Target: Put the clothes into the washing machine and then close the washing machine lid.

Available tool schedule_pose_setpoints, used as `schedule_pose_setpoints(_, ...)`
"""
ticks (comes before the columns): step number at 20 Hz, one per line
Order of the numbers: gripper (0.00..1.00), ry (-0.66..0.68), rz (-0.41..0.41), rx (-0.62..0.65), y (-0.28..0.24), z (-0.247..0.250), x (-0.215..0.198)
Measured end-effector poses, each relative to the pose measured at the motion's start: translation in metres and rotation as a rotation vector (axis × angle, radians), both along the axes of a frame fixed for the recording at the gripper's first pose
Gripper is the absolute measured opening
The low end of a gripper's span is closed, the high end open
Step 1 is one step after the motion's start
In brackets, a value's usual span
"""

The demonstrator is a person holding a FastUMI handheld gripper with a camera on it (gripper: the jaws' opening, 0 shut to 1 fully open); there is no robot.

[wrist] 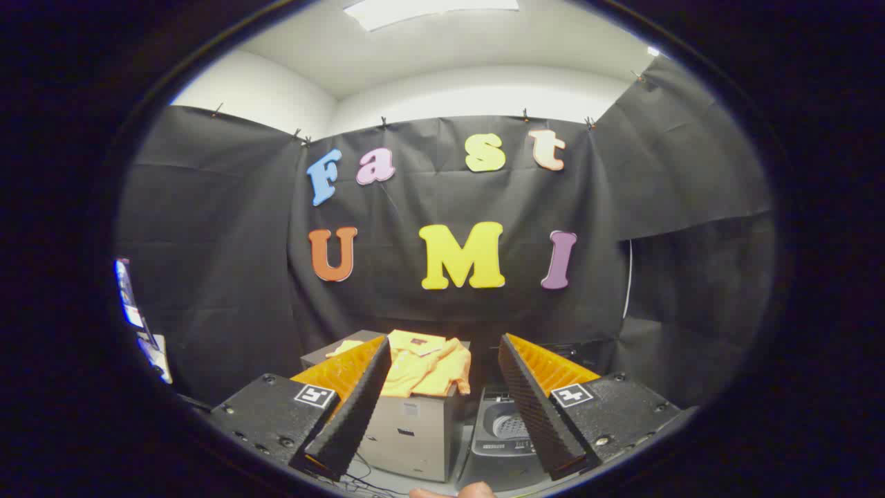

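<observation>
Clothes: a yellow-orange folded garment of soft cloth (423, 366), looking like a collared shirt, lies in a loose heap with creases and a flat folded panel on top near its far side.
Where the clothes are: on top of a grey box-shaped cabinet (413, 434), ahead of the gripper (446, 401) and a little towards its left finger; one corner of cloth droops over the cabinet's front right edge.
Direction of the clothes: the heap runs longest across the cabinet top, from left to right; the hanging corner points down. Which end is the collar I cannot tell for sure.
Washing machine: a small grey top-loading washing machine (499, 432) stands just beside the cabinet on its right, lower than the cabinet top. Its top faces upward and a pale perforated drum (513, 425) shows inside, so the lid is open; the lid itself is hidden behind the right finger.
Jaws: spread wide apart, pinching nothing, with the garment and the machine seen in the gap beyond them.
Hand: fingertips of a person's hand (453, 492) show just below the gap between the fingers.
Surroundings: black cloth booth wall (228, 277) behind the cabinet; cables (359, 477) lie on the floor at the cabinet's foot.
</observation>
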State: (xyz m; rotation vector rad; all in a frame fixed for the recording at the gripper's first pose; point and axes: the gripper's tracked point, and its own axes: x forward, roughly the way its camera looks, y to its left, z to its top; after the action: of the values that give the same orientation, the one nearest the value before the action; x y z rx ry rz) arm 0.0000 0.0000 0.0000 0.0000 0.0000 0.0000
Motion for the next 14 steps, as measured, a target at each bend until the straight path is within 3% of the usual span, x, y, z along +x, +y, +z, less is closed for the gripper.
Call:
schedule_pose_setpoints(6,0.98,0.049,-0.021,0.040,-0.016,-0.005,0.013)
schedule_pose_setpoints(14,0.98,0.073,0.012,0.027,0.005,-0.007,0.017)
